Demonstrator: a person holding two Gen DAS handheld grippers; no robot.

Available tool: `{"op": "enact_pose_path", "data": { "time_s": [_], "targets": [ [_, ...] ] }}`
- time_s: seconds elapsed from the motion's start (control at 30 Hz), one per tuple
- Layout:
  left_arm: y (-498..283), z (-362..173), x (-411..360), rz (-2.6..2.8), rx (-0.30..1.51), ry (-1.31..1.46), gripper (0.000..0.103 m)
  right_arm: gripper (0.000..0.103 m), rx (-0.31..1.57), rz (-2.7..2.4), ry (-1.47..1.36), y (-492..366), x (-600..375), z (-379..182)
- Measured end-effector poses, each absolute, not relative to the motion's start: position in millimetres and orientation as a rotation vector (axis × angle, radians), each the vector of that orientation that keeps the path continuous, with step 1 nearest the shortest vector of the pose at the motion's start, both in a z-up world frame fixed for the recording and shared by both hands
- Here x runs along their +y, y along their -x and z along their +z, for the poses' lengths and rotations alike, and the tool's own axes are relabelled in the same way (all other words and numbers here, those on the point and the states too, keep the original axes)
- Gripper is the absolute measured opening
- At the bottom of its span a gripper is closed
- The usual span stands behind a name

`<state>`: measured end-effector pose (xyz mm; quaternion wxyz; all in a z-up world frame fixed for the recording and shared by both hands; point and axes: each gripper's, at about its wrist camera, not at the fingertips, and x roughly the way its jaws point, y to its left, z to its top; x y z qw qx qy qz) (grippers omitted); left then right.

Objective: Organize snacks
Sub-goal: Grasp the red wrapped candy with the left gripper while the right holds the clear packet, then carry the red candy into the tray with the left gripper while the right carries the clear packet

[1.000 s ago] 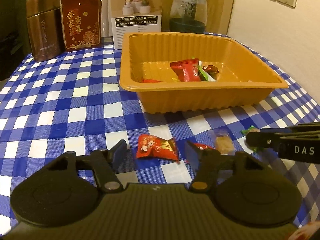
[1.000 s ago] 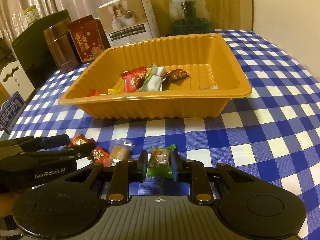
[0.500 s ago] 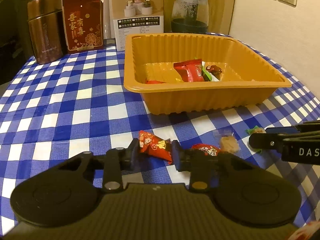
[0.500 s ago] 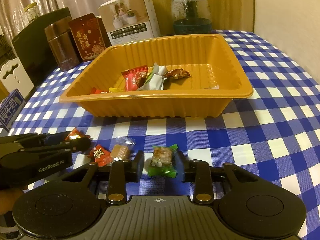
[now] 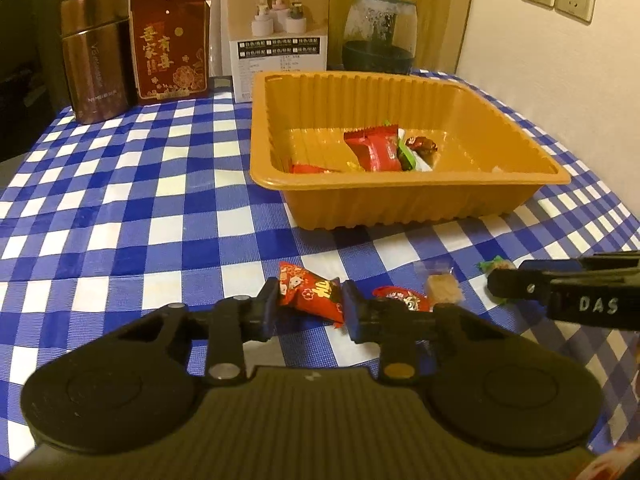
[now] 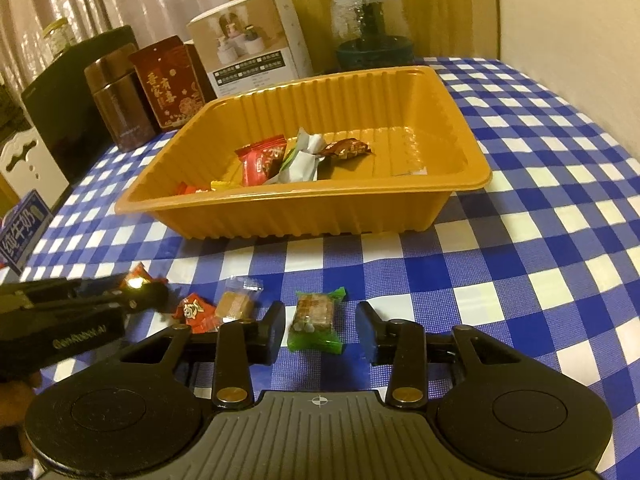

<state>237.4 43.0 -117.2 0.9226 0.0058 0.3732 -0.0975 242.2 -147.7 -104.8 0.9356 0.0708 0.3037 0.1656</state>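
- As the left gripper [image 5: 309, 307] closed, its jaws clamped the red candy [image 5: 311, 291]: ready for the tray [image 5: 404, 190].
- The right gripper [image 6: 322, 330] had opened, jaws narrowly apart, the green candy [image 6: 315, 319] loose between them.

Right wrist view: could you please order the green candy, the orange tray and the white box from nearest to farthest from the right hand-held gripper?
1. Green candy, lying between the open jaws of the right hand-held gripper.
2. Orange tray, mid-table.
3. White box, behind the tray.
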Motion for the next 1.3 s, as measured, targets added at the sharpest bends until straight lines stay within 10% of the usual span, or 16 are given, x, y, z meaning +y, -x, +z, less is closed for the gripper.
{"op": "enact_pose_path", "data": {
  "time_s": [0.27, 1.3],
  "targets": [
    [-229.7, -106.1, 40.1, -0.211, 0.751, -0.005, 0.030, 0.021, 0.605, 0.346, -0.045, -237.6, -137.0, -106.3],
    [-208.0, -57.6, 26.0, -0.210, 0.645, 0.043, 0.030, 0.021, 0.404, 0.392, -0.102, -198.1, -162.5, -56.3]
  ]
}}
